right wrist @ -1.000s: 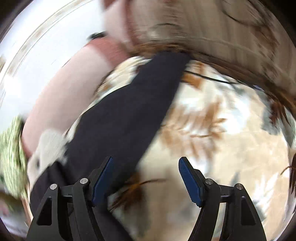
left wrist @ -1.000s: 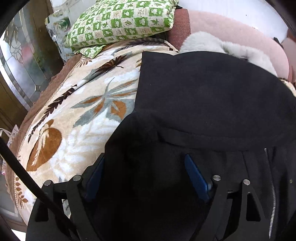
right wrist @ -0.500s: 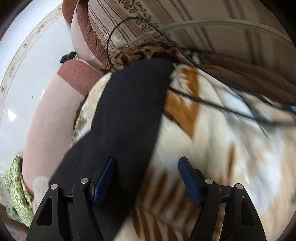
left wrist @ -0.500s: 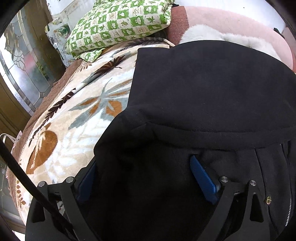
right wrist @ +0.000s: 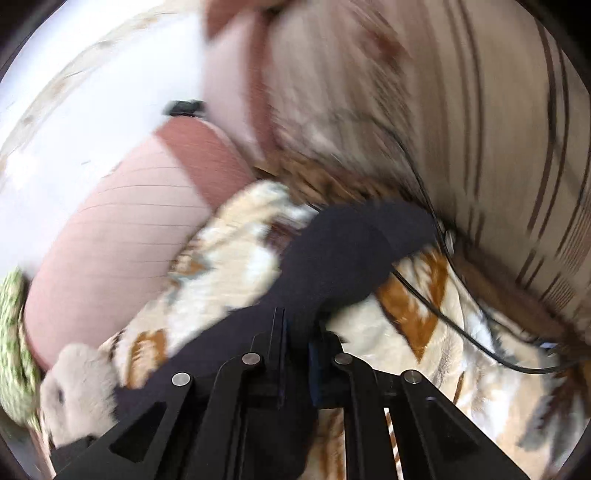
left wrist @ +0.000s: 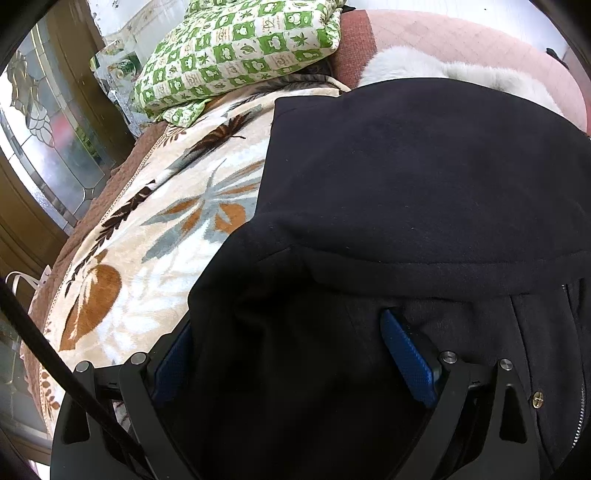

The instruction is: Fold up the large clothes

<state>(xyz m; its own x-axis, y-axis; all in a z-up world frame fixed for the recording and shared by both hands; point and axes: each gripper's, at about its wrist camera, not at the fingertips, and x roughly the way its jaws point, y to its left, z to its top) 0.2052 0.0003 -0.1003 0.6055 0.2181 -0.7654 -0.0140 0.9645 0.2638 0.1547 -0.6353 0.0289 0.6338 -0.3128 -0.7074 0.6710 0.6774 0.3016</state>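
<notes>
Right gripper (right wrist: 297, 350): its black jaws are drawn together on the sleeve (right wrist: 343, 266) of the large black fleece coat (left wrist: 424, 177), pinching it partway along; the cuff end lies ahead on the cream leaf-patterned plush blanket (left wrist: 155, 236). Left gripper (left wrist: 291, 354): blue-padded fingers (left wrist: 406, 354) spread wide, coat fabric bunched between them, nothing pinched. The coat lies spread on the blanket, its white fur trim (left wrist: 443, 70) toward the pink quilted headboard (left wrist: 461, 33). To fold well, the sleeve should likely be carried flat across the body, clear of the thin black cable (right wrist: 443, 306) beside it, while the left gripper steadies the body. The right view is blurred.
</notes>
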